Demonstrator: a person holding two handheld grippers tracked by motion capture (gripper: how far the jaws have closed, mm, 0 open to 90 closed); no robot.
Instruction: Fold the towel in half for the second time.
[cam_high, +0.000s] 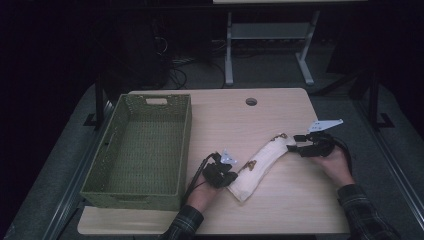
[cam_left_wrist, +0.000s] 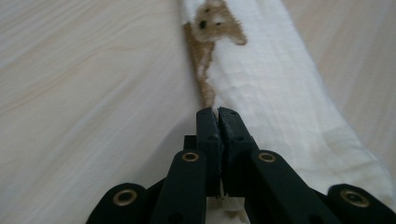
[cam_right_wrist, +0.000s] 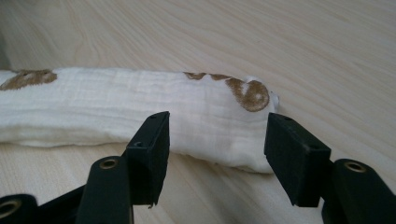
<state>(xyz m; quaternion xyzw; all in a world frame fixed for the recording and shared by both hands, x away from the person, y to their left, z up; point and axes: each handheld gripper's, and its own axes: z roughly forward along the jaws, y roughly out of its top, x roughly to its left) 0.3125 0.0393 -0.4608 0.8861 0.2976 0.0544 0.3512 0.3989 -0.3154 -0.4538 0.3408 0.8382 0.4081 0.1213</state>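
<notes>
left gripper (cam_left_wrist: 218, 112): jaws pinched together on a thin edge of the folded cloth (cam_left_wrist: 280, 93), near its end closest to the person. right gripper (cam_right_wrist: 217, 140): jaws stood apart, the cloth's far end just ahead of the gap, pads not pressing. item: white muslin cloth with brown animal print, folded into a long pad, lying diagonally on the wooden table (cam_high: 280, 200) to the right of the green woven basket (cam_high: 142, 150). handling, as judged: light, soft, limp; would sag and unfold if lifted by one end; best taken at both ends, through all layers. pose: left hand (cam_high: 202, 192) low beside the basket, right hand (cam_high: 335, 162) at the far end, both forearms entering from the bottom of the high view.
</notes>
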